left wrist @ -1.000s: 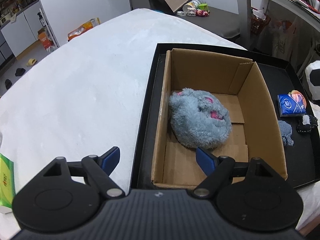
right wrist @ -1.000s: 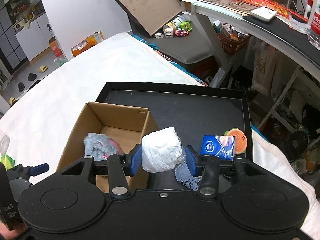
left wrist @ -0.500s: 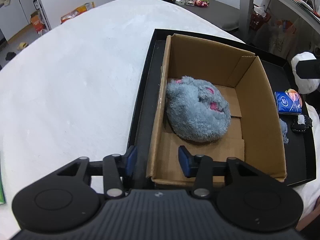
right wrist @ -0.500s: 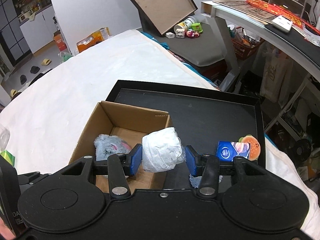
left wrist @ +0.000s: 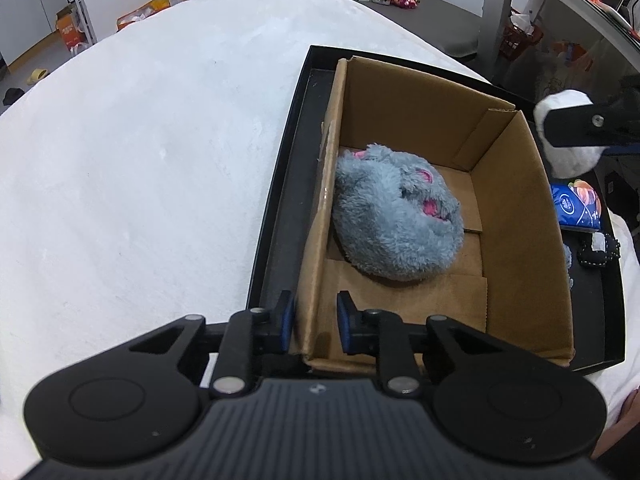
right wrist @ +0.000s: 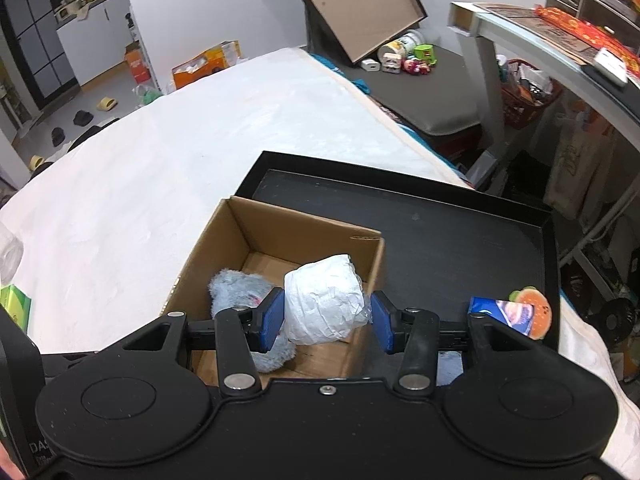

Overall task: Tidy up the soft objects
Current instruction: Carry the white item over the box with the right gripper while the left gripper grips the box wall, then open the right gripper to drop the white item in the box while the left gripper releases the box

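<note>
While the left gripper [left wrist: 311, 322], its jaws just closing, straddles the near left wall of a cardboard box [left wrist: 516, 216], the right gripper [right wrist: 327, 317] clamps a white crumpled bundle [right wrist: 324, 304] above that box. Inside lies a grey plush toy [left wrist: 394, 220]. The box sits in a black tray [left wrist: 276, 200].

Box [left wrist: 516, 216] is open on top; the grey plush [left wrist: 394, 216] fills its left half, the right half of the floor is free. White bed [left wrist: 140, 160] to the left lies bare.
</note>
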Demonstrator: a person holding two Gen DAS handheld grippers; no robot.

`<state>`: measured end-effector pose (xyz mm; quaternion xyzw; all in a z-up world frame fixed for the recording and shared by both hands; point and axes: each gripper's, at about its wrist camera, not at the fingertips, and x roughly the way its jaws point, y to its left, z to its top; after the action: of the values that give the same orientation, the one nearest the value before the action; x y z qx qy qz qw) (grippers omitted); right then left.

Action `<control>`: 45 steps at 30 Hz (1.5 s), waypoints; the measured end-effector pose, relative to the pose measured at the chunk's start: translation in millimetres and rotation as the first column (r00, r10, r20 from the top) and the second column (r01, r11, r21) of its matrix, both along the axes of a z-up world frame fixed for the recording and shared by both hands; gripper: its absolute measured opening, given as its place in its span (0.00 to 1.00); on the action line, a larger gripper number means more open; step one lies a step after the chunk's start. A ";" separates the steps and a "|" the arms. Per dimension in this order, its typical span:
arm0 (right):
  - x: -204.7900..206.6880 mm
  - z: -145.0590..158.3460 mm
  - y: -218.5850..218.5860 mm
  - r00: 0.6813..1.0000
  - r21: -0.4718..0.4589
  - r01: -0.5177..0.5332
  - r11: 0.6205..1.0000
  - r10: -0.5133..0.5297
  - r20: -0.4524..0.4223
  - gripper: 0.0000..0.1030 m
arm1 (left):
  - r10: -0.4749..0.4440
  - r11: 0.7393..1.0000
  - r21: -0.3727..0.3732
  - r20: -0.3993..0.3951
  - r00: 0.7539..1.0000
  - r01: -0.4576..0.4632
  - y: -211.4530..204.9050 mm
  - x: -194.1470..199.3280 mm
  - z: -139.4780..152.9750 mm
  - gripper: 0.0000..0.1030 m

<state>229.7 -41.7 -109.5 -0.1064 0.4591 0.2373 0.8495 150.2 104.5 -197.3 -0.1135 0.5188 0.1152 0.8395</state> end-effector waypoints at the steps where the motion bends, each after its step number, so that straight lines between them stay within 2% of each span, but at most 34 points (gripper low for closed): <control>1: 0.1 -0.6 2.4 1.000 0.001 -0.005 1.000 0.005 -0.001 0.44 | 0.000 1.000 -0.001 0.000 1.000 0.000 0.4 -0.2 -0.1 0.21; 12: 5.1 -4.5 34.2 0.999 -0.019 -0.052 0.998 0.052 0.006 0.44 | 0.003 0.999 -0.037 0.006 1.000 -0.002 10.3 -1.3 -3.3 0.21; 18: 5.1 -0.4 53.2 0.996 0.018 -0.084 0.996 0.084 0.029 0.45 | 0.004 0.998 -0.055 0.005 1.000 -0.004 13.9 -1.5 -4.7 0.21; 20: 5.0 0.0 60.4 0.994 0.026 -0.102 0.994 0.102 0.031 0.47 | 0.003 0.998 -0.058 0.004 1.000 -0.003 14.6 -1.5 -5.0 0.21; 24: 4.3 -0.5 66.3 0.992 0.011 -0.115 0.993 0.115 0.053 0.59 | 0.003 0.998 -0.061 0.001 1.000 -0.003 15.7 -1.4 -4.6 0.21; 37: 6.1 1.5 26.0 0.998 0.035 -0.055 0.998 0.054 0.029 0.66 | 0.000 1.000 -0.015 0.009 1.000 0.000 6.2 -0.7 -3.1 0.21; 45: 11.7 3.9 -13.5 0.999 0.039 -0.017 0.999 0.016 0.036 0.67 | 0.000 1.000 0.026 0.024 1.000 0.000 -2.9 -3.5 2.2 0.21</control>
<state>241.4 -55.2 -105.6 -0.0978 0.4381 0.2514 0.8575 146.7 101.6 -195.2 -0.1038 0.5073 0.1207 0.8470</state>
